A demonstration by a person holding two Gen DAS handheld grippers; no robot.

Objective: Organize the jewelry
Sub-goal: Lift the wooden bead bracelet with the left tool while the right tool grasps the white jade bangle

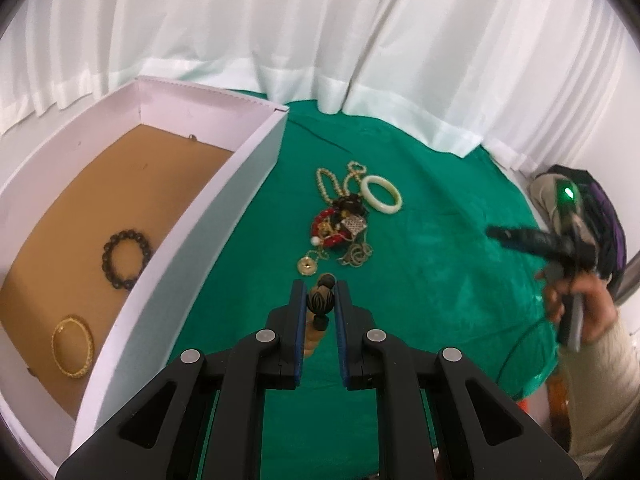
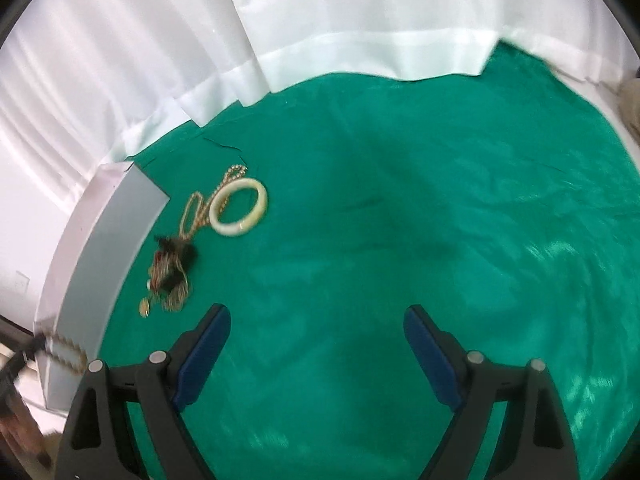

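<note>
A left gripper (image 1: 319, 296) is clenching a carved dark bead (image 1: 320, 300) between its blue pads, with a string of tan beads (image 1: 312, 340) dangling beneath, above a table draped in green cloth (image 1: 420, 260). Just beyond the bead, a jewelry pile (image 1: 340, 228) is lying on the cloth: red beads, gold chains, a gold coin pendant (image 1: 307, 267) and a dark tangle. A pale bangle (image 1: 381, 194) is resting at the pile's far right edge, touching a pearl strand (image 1: 326, 184).

To the left, a white box (image 1: 224, 200) with a tan floor is sitting on the cloth, close beside the pile. Inside it, a dark bead bracelet (image 1: 127, 255) and a gold bangle (image 1: 72, 346) are lying apart from each other.

At the right edge, a person's hand (image 1: 580, 304) is holding the right gripper (image 2: 318, 348), blurred in the left view. In its own view, its jaws are standing wide apart with nothing between them, over bare cloth, with the pile and bangle well off to its left beside the box wall.

White curtains (image 1: 320, 32) are hanging behind the table.
</note>
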